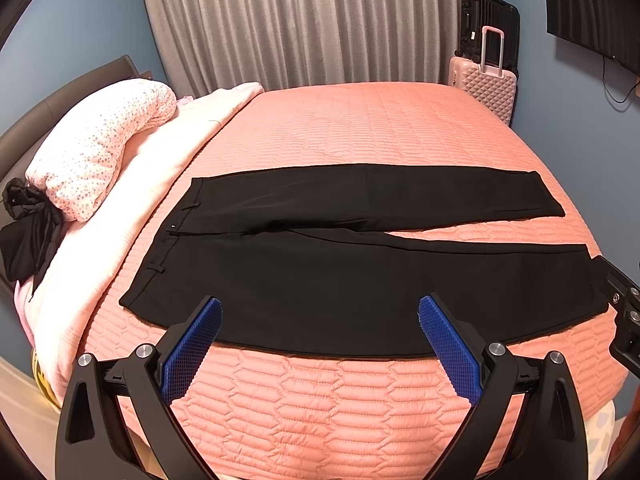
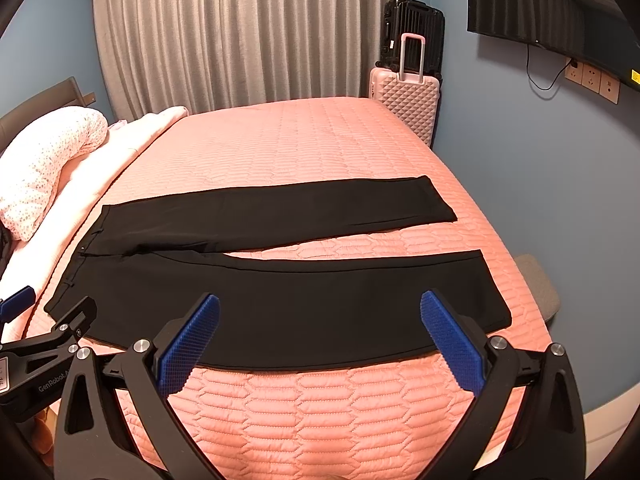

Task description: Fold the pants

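Note:
Black pants [image 1: 340, 280] lie flat and spread on the pink quilted bed [image 1: 360, 128], waistband to the left, both legs running right with a gap between them. They also show in the right wrist view [image 2: 280, 296]. My left gripper [image 1: 320, 312] is open and empty, hovering over the near leg's front edge toward the waist side. My right gripper [image 2: 320, 308] is open and empty over the near leg toward the hem side. Each gripper's black frame shows at the edge of the other's view.
A pale pink blanket [image 1: 132, 184] and a dotted pillow [image 1: 96, 148] lie at the bed's left, with a black garment [image 1: 28, 232] beside them. A pink suitcase [image 1: 484, 88] and a black suitcase [image 1: 488, 20] stand beyond the bed. A grey curtain [image 1: 304, 20] hangs behind.

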{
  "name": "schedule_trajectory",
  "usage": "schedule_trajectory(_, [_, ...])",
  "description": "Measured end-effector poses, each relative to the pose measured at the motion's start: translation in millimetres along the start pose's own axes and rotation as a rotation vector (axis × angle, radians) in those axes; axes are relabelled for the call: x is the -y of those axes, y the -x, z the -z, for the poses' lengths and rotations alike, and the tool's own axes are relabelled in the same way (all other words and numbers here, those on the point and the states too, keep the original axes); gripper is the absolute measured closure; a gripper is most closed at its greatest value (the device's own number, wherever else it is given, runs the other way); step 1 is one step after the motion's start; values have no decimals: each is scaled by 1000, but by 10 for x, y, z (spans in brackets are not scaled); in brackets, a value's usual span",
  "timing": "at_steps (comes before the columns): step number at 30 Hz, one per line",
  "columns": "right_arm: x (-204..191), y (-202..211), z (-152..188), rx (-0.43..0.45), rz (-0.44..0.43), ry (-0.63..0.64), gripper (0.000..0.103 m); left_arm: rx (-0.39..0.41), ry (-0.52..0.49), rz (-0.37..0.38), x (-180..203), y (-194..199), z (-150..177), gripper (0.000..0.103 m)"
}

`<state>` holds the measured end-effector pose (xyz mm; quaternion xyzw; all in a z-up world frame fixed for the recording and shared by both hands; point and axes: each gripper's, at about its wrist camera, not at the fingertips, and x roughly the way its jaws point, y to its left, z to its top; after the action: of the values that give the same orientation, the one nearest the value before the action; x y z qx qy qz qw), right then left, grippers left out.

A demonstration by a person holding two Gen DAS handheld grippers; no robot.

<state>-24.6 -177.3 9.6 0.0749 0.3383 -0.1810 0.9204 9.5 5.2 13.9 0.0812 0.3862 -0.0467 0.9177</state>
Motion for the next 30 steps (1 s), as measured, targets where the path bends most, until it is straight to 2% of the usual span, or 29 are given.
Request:
schedule_trajectory(27, [-39, -5, 2, -9, -7, 10, 5, -2, -4, 4, 31, -9, 6, 6])
schedule_trajectory(30, [-20, -59, 17, -11, -55, 30, 5, -7, -2, 7, 29, -30, 11, 5])
